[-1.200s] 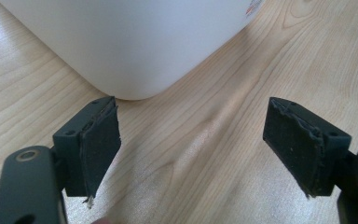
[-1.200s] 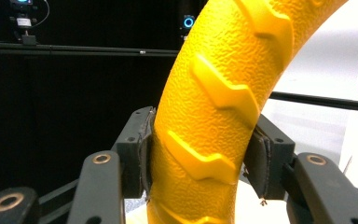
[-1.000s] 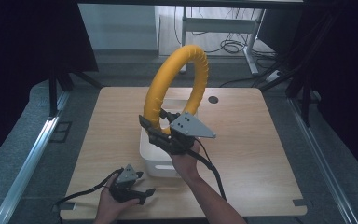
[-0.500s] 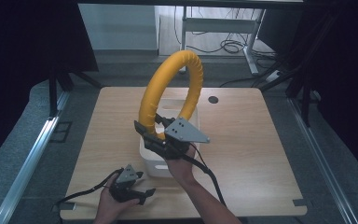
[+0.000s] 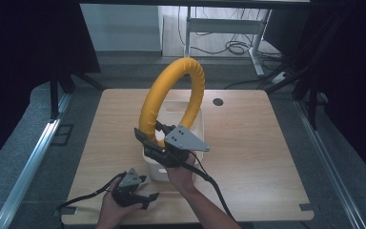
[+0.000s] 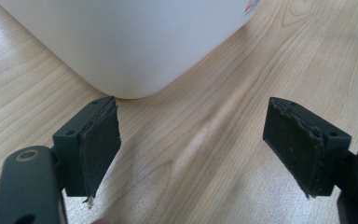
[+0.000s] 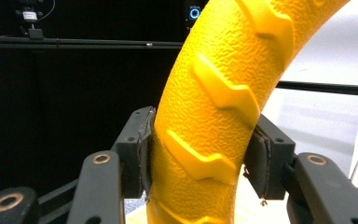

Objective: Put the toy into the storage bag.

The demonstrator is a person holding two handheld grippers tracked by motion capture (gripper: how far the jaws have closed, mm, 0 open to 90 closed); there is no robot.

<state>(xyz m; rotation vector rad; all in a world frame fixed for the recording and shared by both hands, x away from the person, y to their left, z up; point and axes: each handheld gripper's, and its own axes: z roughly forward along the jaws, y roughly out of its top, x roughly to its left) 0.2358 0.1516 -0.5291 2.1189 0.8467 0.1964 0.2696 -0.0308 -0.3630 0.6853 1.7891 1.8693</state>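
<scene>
Nearest to us, in front of the white bin [image 5: 158, 168], our left tongs [image 5: 148, 197] rest low on the wooden surface [image 5: 257, 157]. Their two black pads are wide apart with nothing between them. In the left gripper view we see the left tongs [image 6: 191, 149] pointing at a round corner of the white bin [image 6: 130, 42], close to it but not touching.

Just above the near end of the bin, our right tongs [image 5: 145, 140] are clamped on the yellow ring [image 5: 171, 98]. In the right gripper view, the right tongs [image 7: 198, 158] squeeze the yellow ring [image 7: 223, 84] from both sides, one pad [image 7: 145, 154] pressed flat on it.

The ring is big, thick and bright yellow. Its skin is bumpy, with raised zigzag ridges like a tire. It stands up tall over the bin, with its far side dipping down into the bin.
</scene>
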